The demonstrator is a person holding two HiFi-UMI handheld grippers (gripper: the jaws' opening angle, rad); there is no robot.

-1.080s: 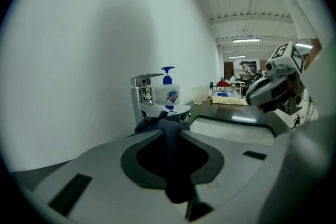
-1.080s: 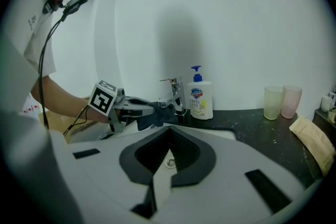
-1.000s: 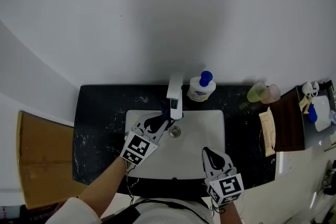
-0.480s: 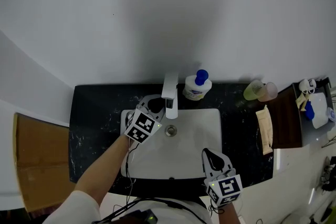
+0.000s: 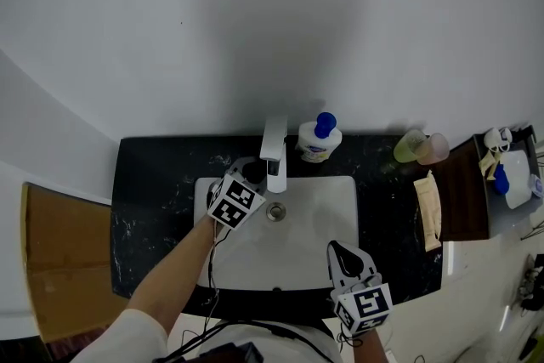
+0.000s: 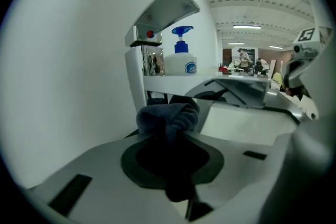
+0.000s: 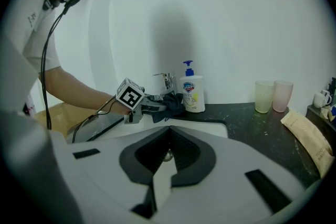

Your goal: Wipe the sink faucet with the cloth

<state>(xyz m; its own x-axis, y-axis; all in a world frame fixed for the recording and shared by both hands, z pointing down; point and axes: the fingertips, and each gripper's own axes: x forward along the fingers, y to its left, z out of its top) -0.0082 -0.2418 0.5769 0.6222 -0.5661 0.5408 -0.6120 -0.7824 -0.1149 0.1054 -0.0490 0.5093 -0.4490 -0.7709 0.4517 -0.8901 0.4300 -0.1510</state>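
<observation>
The head view is dim and grey, with a broad soft shadow on the wall (image 5: 280, 30) above the faucet (image 5: 274, 149). Both gripper views bulge and darken at their round edges (fisheye lenses). Their close foreground is blurred, and ceiling strip lights (image 6: 247, 27) glow far off in the left one.

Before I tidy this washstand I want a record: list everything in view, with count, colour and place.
faucet: 1, silver, back edge of the sink, centre
sink: 1, white, set in the counter
counter: 1, black marbled, against the white wall
soap bottle: 1, white with blue pump, right of the faucet
cups: 2, yellow-green and pink, side by side, counter's back right
packet: 1, tan, lying right of the sink
board: 1, brown, left of the counter
cloth: 1, dark blue, bunched beside the faucet
left gripper: 1, white, shut on the cloth
right gripper: 1, white, jaws together, empty, over the sink's front
</observation>
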